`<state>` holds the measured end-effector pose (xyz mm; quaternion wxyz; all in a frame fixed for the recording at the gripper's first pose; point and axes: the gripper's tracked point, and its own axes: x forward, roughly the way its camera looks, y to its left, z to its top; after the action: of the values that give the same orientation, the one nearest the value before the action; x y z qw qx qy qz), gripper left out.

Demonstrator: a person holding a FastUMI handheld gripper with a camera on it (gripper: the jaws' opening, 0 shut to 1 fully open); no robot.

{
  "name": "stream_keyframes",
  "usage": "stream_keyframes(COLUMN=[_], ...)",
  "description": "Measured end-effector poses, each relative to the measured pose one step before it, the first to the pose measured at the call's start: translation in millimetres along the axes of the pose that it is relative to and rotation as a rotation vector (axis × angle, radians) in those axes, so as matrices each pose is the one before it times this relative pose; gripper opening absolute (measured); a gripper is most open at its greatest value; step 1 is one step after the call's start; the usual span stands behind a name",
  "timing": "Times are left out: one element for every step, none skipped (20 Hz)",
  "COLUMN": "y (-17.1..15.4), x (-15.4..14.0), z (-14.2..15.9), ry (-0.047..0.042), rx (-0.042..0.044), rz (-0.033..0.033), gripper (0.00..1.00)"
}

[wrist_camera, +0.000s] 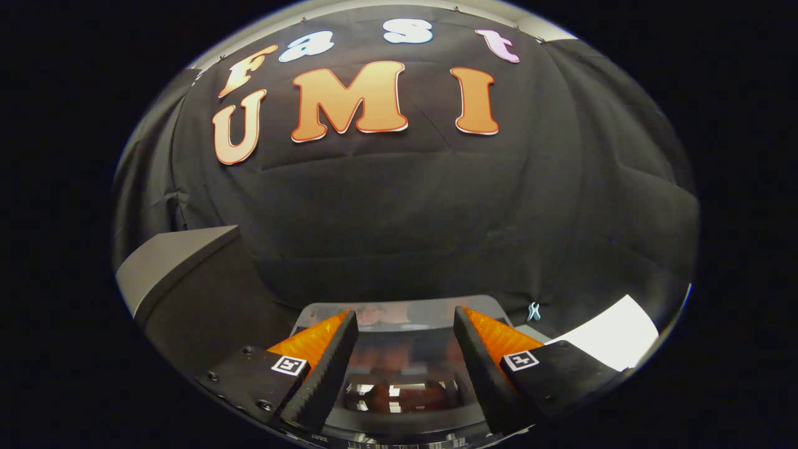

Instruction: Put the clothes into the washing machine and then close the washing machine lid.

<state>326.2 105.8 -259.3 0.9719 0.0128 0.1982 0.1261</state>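
Observation:
My gripper is open, its two fingers spread wide with nothing between them. Below and between the fingers lies the washing machine lid, a dark glossy panel with a pale grey rim that reflects lights. The lid lies flat and looks shut. The fingers hover just over its near part, and I cannot tell whether they touch it. No clothes are in sight.
A grey slab-like panel rises to the left of the machine. A white flat surface lies to the right of the right finger. The black cloth wall stands close behind the machine.

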Motion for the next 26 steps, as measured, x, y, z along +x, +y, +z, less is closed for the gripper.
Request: stream_keyframes(y=[-1.67, -1.51, -1.24, -0.03, 0.50, -0.11, 1.10, 1.39, 2.75, 0.09, 2.02, 1.56, 2.29, 5.52, 3.09, -0.33, 0.72, 1.36, 1.56, 0.85, -0.16, -0.35, 0.09, -0.82, -0.91, 0.27], x=[-0.90, -0.58, -1.05, -0.80, -1.20, -0.94, -1.50, -2.35, -3.84, -5.06, -6.65, -6.92, -9.47, -7.96, -9.51, -8.89, -8.53, -8.13, -9.67, -10.09, -10.73, -9.70, -10.81, -12.11, -9.88, -8.76], z=[-7.55, -4.86, -2.92, -0.15, 0.69, 1.87, 3.37, 5.81, 5.31, 4.98, 6.36, 7.60, 9.88, 11.75, 12.68, 11.63, 11.01, 10.04, 9.35, 10.10, 9.07, 8.27, 8.04, 9.49, 8.03, 7.12], ry=[0.01600, 0.01081, 0.00480, 0.00091, -0.00252, -0.00429, -0.01045, -0.01435, -0.01411, -0.01654, -0.01409, -0.01440, -0.02060, -0.02487, -0.02991, -0.02474, -0.01905, -0.01568, -0.01331, -0.01599, -0.01247, -0.01333, -0.01379, -0.01203, -0.00975, -0.01094], rx=[0.00576, 0.00438, 0.00415, 0.00294, 0.00014, -0.00368, -0.00495, -0.00466, -0.00622, -0.00705, -0.00878, -0.00665, 0.00157, 0.00506, 0.00492, 0.00107, -0.00113, -0.00095, -0.00186, -0.00637, -0.00591, -0.00246, 0.00071, 0.00295, 0.00467, 0.00344], rz=[-0.00694, -0.00360, -0.00442, 0.00028, -0.00069, -0.00088, 0.00247, 0.00333, 0.00587, -0.00021, 0.00206, 0.00095, 0.00725, 0.00979, 0.00474, -0.00035, 0.00142, 0.00157, 0.00269, 0.00248, -0.00149, -0.00185, -0.00083, -0.00051, -0.00198, -0.00223], gripper=[0.98, 0.99, 0.99, 0.99, 0.99, 0.99, 0.99, 0.99, 0.99, 0.99, 0.99, 0.99, 0.99, 0.99, 0.99, 0.99, 0.99, 0.99, 0.99, 0.99, 0.99, 0.99, 0.99, 0.99, 0.99, 0.99])
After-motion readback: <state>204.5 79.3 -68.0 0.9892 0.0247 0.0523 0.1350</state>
